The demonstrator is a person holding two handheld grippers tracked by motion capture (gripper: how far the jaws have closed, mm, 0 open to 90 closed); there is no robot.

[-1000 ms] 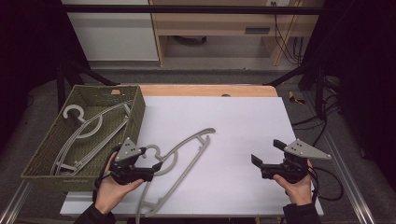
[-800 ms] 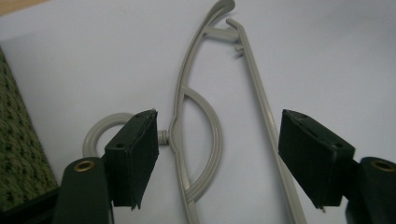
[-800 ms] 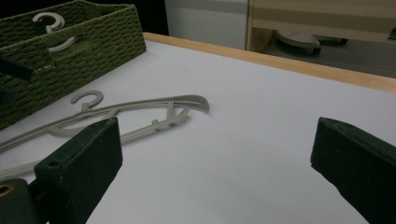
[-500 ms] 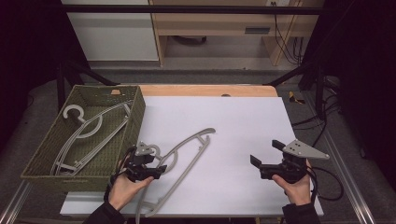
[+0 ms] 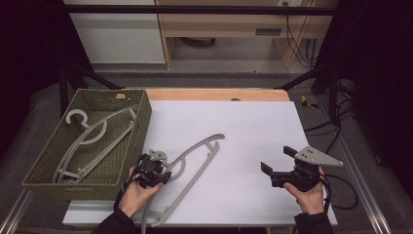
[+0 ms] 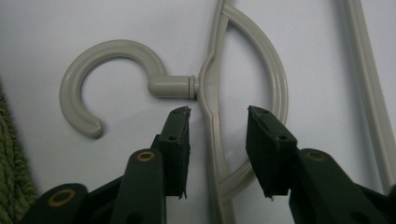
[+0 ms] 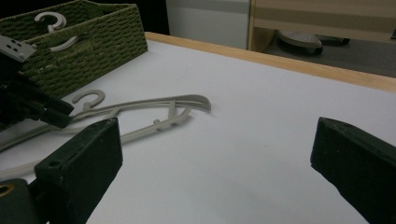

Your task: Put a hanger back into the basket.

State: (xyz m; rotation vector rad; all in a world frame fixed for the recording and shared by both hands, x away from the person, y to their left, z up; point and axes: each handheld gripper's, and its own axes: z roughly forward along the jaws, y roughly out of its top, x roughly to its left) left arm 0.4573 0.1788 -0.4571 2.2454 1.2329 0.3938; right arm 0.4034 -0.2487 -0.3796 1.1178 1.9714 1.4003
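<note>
The grey hanger lies flat on the white worktop, at its near left, just right of the woven basket; its hook points toward the basket and its long arms run away to the far right. A second hanger already lies inside the basket.

Your step is the pick-up at the neck. Keep your left gripper centred over the thin rib just below the hook's stem, so both pads meet the plastic squarely. The bar is narrow and lies flush on the sheet, so I'd judge you need the tips right down at the surface before you clamp, or they may close over it. Take hold close to the stem. The hanger is long, so gripped at this end it will likely droop and swing as it rises. Lift slowly and clear the basket's rim before carrying it left.

Your left gripper's jaws have just been closing and stand part-way apart, straddling the hanger's bar. The left pad sits near the bar, the right one is still clear of it, so nothing is clamped yet.

Your right gripper waits at the near right of the worktop, well apart from the hanger, its jaws spread wide and empty.
</note>
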